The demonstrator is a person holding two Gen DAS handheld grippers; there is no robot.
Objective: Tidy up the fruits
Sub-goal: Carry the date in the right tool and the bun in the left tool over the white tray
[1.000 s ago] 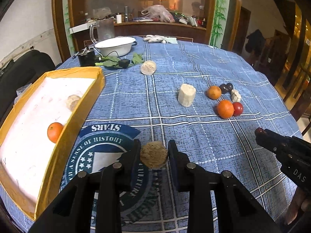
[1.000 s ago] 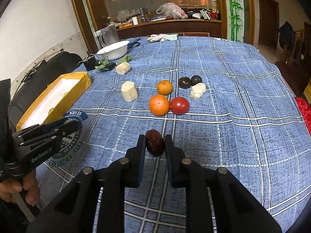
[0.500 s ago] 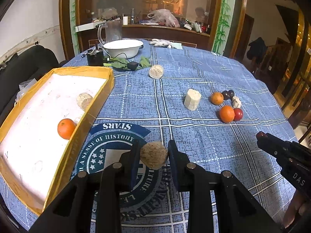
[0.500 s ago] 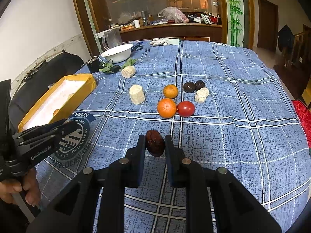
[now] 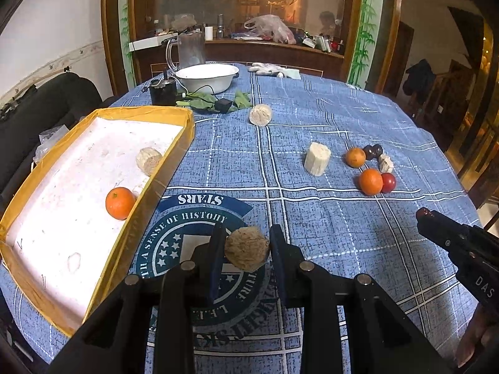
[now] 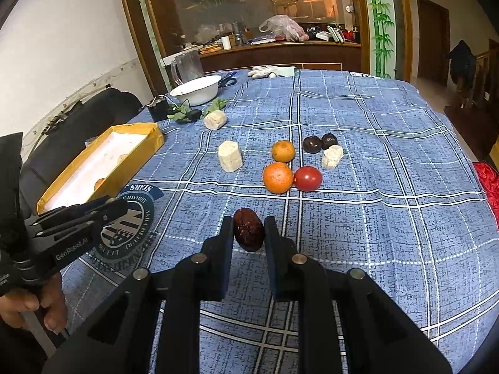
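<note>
Both tools are matte black plastic throughout. The left gripper [image 5: 246, 251] has two flat, paddle-shaped fingers [image 5: 216, 258] with a faint navy tinge on their inner faces, each carried on a pair of angular linkage bars joined by round silver pivot pins — four pins across the frame. The right gripper [image 6: 248, 230] is built to the same pattern, with the same silver pins and blue-tinged pads. Seen side-on from the right wrist camera, the left tool's body carries white lettering reading "GenRobot.AI"; from the left wrist camera, the right tool's body shows "DAS" in white, the rest cut off. A hand [image 6: 34, 304] wraps the left handle, with what may be a dark sleeve above it.
</note>
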